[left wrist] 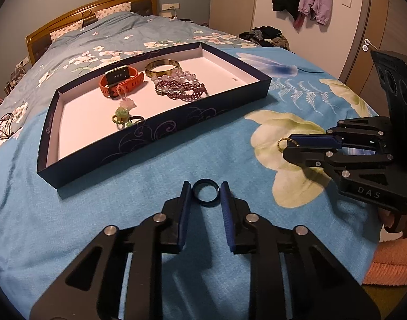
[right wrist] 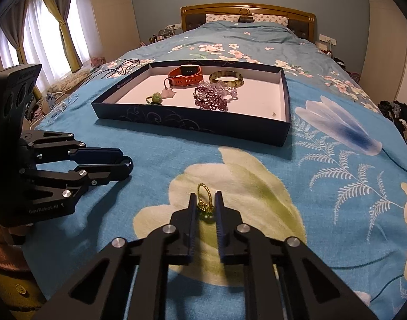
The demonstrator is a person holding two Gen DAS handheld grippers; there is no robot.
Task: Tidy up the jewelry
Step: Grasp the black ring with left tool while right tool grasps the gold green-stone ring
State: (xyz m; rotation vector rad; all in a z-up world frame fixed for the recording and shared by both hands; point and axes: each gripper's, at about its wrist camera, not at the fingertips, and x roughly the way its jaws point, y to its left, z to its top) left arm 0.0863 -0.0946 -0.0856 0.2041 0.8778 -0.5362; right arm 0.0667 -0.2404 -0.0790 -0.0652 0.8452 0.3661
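Blue floral bedspread (left wrist: 123, 226) fills the frame. At lower centre, your left tongs (left wrist: 205, 192) bracket a dark ring (left wrist: 205, 192), seemingly touching it. Your right tongs (right wrist: 205, 202) grip a gold ring (right wrist: 203, 200). Farther up, a navy tray (left wrist: 155, 133) holds bracelets and an orange watch (left wrist: 120, 78).
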